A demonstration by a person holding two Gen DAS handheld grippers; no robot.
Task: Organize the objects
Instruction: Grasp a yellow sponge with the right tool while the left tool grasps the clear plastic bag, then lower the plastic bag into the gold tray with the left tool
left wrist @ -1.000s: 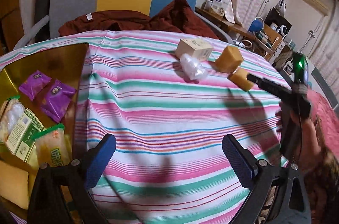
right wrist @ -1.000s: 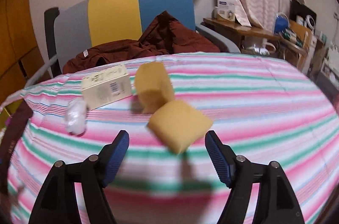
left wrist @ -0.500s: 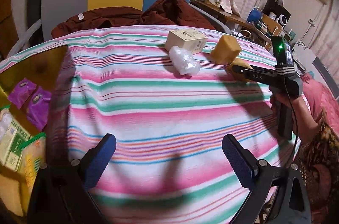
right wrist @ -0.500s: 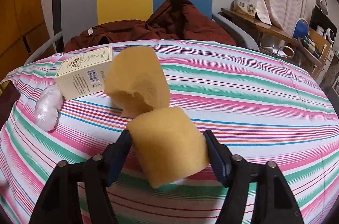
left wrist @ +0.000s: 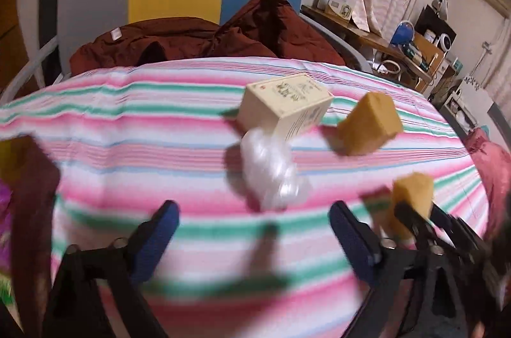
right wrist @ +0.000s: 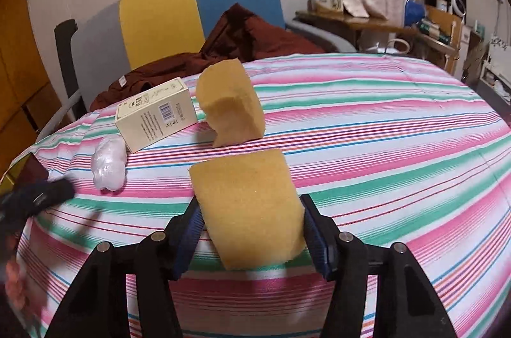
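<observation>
Round table w/ pink-green-white striped cloth carries: cream box lying flat, far side; white plastic wad just beside its near-left corner; yellow sponge block standing right of box, close to it. Left edge: blurred, can't tell what's there.

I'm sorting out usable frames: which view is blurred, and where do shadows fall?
Left wrist view: motion-smeared, the plastic bag and left gripper soft. Right wrist view: mostly sharp, the held sponge crisp in the right gripper, blur only at the left edge; soft shadow beside the box.
</observation>
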